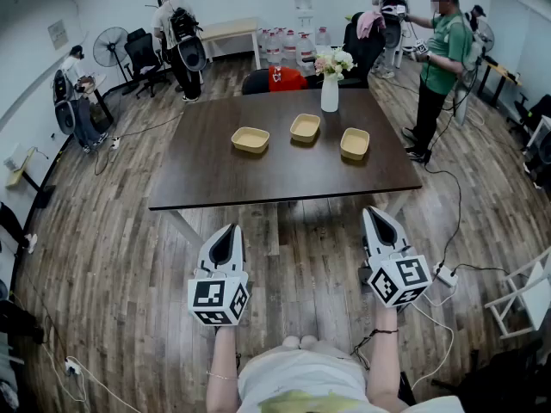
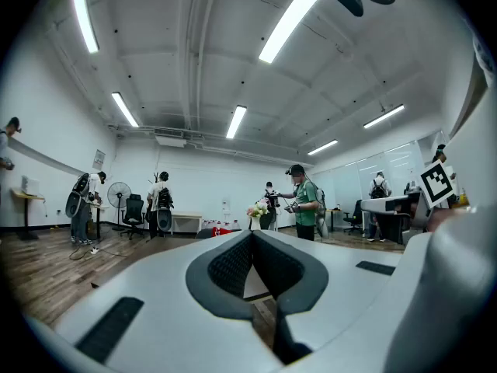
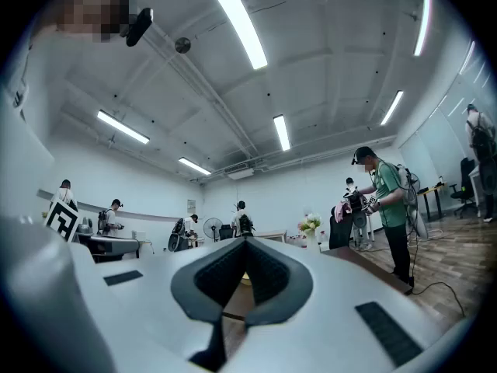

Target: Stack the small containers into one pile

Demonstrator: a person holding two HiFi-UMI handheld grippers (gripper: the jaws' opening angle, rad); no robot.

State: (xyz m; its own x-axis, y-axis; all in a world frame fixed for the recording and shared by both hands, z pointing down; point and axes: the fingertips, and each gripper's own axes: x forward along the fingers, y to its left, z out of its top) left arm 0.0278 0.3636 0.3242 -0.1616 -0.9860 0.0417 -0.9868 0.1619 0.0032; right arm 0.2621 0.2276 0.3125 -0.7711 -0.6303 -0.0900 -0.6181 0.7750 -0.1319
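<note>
Left claw (image 1: pixel 226 231) is closed on nothing, and my right claw (image 1: pixel 377 213) is the same, tips pinched together. I've got both held level over the floor (image 1: pixel 129 291), short of the near edge of the tabletop (image 1: pixel 258 183). Nothing's stacked yet: left container (image 1: pixel 250 139), middle container (image 1: pixel 305 127) and right container (image 1: pixel 355 143) sit apart in a loose row on the far half. A vase (image 1: pixel 330 95) of flowers stands just behind the middle one.

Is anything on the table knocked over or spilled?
No, nothing stands out. The left container, middle container and right container sit upright, apart in a row on the table, and the flower vase stands straight behind them. No spills.
</note>
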